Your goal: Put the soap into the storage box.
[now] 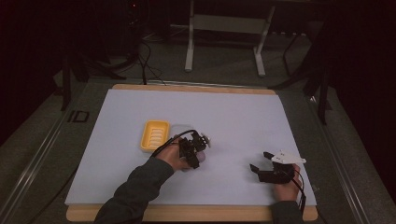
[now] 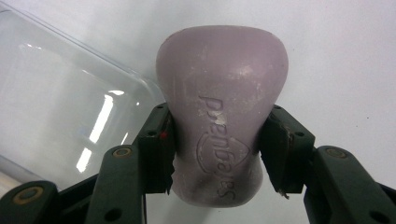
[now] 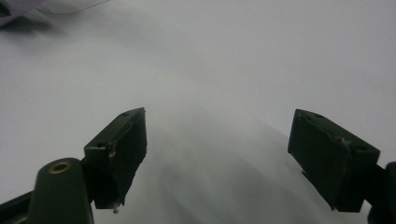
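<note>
White sheeting covers the wooden table [image 1: 233, 214], with a dark floor behind it. Largest on it is the yellow soap dish [image 1: 154, 135], and a clear plastic lid [image 2: 56, 102] lies just beside it. Near the dish, the left gripper [image 2: 217, 149] pinches a lilac soap bar [image 2: 222, 93] at its waist (embossed lettering faces the camera). Well apart from the dish, the right gripper [image 3: 219, 154] rests with jaws spread, holding nothing.

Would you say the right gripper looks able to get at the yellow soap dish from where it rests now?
Probably not directly. The left gripper, shut on the purple soap bar, sits with its hand between the right gripper and the yellow soap dish; it would likely have to go around them over the bare white table.
</note>
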Available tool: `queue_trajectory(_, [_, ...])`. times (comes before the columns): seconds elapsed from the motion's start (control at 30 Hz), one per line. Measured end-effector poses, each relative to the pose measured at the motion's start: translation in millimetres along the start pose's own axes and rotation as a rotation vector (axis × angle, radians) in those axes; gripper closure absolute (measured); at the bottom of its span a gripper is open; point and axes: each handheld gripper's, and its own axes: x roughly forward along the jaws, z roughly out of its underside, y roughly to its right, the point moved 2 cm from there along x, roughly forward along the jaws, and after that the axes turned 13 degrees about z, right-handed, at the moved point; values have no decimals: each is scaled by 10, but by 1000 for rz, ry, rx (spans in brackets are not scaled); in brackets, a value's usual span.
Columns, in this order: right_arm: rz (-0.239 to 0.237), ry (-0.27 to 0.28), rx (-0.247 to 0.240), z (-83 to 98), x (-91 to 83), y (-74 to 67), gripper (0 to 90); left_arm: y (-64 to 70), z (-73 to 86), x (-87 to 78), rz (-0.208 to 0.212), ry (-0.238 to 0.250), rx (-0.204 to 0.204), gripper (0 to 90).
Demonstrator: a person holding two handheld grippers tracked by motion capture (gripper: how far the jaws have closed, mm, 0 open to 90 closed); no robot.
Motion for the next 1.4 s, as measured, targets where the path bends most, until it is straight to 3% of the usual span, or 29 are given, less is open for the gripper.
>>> queue_trajectory(1.4, [2, 3, 0, 0, -1, 2, 192, -146, 119, -310, -20, 26, -19, 500])
